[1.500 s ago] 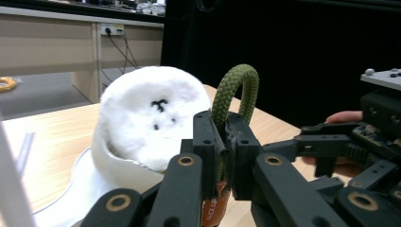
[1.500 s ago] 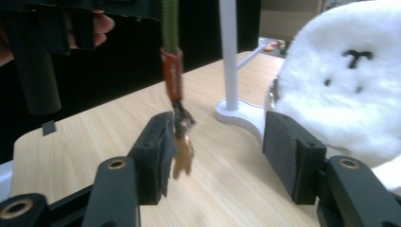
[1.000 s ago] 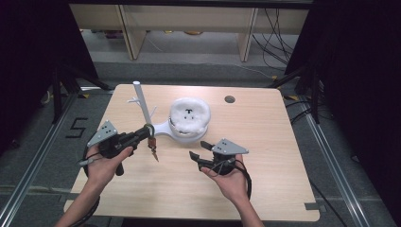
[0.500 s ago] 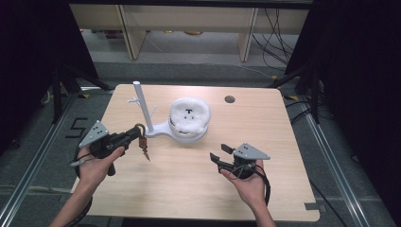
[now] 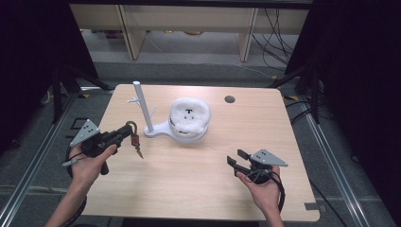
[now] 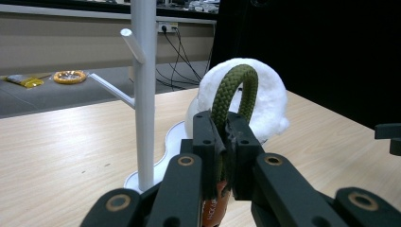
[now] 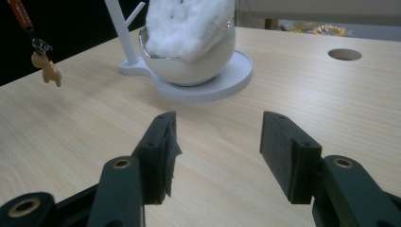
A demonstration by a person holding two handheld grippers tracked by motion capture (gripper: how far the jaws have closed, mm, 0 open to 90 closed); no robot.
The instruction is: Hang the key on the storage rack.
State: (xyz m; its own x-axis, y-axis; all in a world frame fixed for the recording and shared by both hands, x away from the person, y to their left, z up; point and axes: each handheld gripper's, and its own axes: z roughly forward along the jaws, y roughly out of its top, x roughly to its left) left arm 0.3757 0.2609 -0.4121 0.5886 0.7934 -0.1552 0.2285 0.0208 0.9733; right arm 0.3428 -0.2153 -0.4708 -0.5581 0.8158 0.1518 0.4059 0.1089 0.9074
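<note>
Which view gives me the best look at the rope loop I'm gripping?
The left gripper view: the green rope loop stands close and sharp above that gripper's shut jaws, with the white stand just beyond. The high view shows it small at the left gripper. The right gripper view catches the dangling charm, not the loop.

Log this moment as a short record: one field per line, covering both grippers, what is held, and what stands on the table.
left gripper: shut on the green rope loop of a keychain
keychain charm: hangs below the loop, above the table
right gripper: jaws apart with nothing between them, have just been closing a little
white stand: upright post with side pegs, on a white base
white fluffy thing: sits in the bowl on that base
right hand: near the table's right front, apart from the stand
</note>
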